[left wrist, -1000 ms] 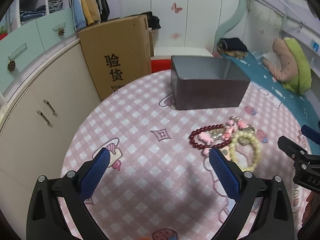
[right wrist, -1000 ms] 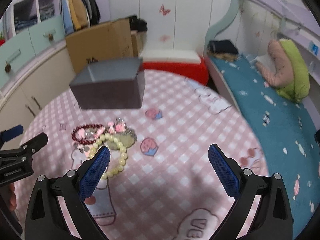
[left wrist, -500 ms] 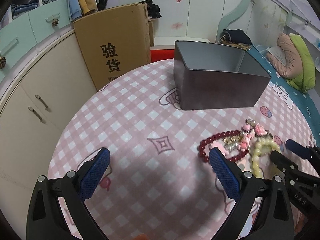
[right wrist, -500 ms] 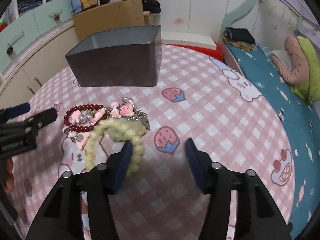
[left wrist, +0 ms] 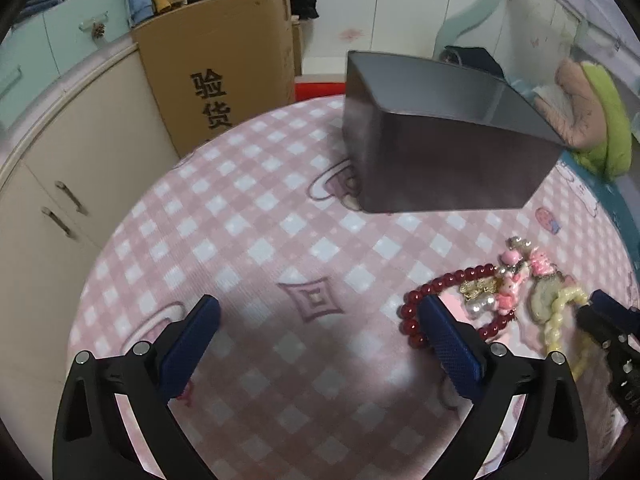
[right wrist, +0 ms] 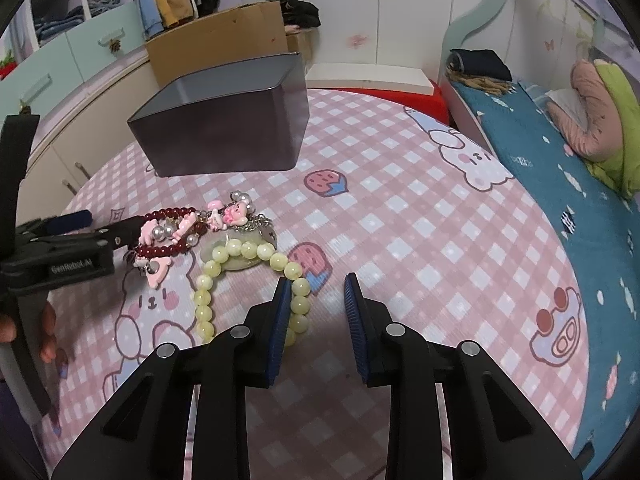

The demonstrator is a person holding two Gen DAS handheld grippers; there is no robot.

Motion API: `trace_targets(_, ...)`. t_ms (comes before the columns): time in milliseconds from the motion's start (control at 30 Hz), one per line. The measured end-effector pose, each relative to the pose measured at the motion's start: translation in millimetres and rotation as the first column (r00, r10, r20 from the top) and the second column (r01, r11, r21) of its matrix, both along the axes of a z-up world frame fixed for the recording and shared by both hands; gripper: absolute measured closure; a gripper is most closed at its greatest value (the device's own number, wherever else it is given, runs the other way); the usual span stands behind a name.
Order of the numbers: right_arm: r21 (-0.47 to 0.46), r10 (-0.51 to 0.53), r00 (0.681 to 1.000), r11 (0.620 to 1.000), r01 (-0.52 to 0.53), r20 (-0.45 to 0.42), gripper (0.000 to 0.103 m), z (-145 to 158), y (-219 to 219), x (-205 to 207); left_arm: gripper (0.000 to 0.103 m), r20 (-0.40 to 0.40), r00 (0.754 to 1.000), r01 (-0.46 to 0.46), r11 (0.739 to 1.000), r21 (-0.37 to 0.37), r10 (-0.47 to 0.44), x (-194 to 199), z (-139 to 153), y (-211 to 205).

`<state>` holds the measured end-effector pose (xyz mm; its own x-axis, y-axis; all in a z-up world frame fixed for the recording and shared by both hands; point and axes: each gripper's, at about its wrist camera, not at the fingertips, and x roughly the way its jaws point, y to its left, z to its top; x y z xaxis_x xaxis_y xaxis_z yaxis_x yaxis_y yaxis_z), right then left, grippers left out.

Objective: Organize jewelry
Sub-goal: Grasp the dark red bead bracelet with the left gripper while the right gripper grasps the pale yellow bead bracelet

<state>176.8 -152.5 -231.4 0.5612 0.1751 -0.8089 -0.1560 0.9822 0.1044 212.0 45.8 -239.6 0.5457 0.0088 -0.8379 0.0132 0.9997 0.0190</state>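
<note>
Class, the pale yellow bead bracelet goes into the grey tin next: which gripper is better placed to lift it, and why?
Right. The right gripper has been closing beside the yellow bead bracelet; no bead sits between its fingers yet. The left gripper stands open by the red bead bracelet.

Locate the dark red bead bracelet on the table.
In the right wrist view the dark red bead bracelet lies left of centre on the pink checked tablecloth, before the grey tin box, beside the pale yellow bead bracelet.

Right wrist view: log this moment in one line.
right gripper: jaws just closing, not clamped | yellow bead bracelet: strand between jaws, on table | left gripper: open, empty, beside red bead bracelet
</note>
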Motion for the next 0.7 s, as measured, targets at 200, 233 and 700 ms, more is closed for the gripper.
trace_targets(200, 0.018, -0.001, 1.0, 1.0, 0.001, 0.003, 0.075, 0.1, -3.0, -2.2, 0.031, 0.004, 0.998, 0.056, 0.998, -0.007, -0.056, -5.2, 5.0, -0.9)
trace_targets(233, 0.02, -0.001, 1.0, 1.0, 0.001, 0.003, 0.075, 0.2, -3.1, -2.1, 0.046, 0.008, 0.996, 0.084, 0.996, -0.007, -0.084, -8.1, 7.2, -4.7)
trace_targets(700, 0.065, -0.024, 0.999, 0.998, 0.022, 0.03, 0.081, 6.9, -12.7, -12.9, 0.097, 0.067, 0.984, 0.169, 0.983, -0.079, -0.164, -24.9, 18.5, -9.9)
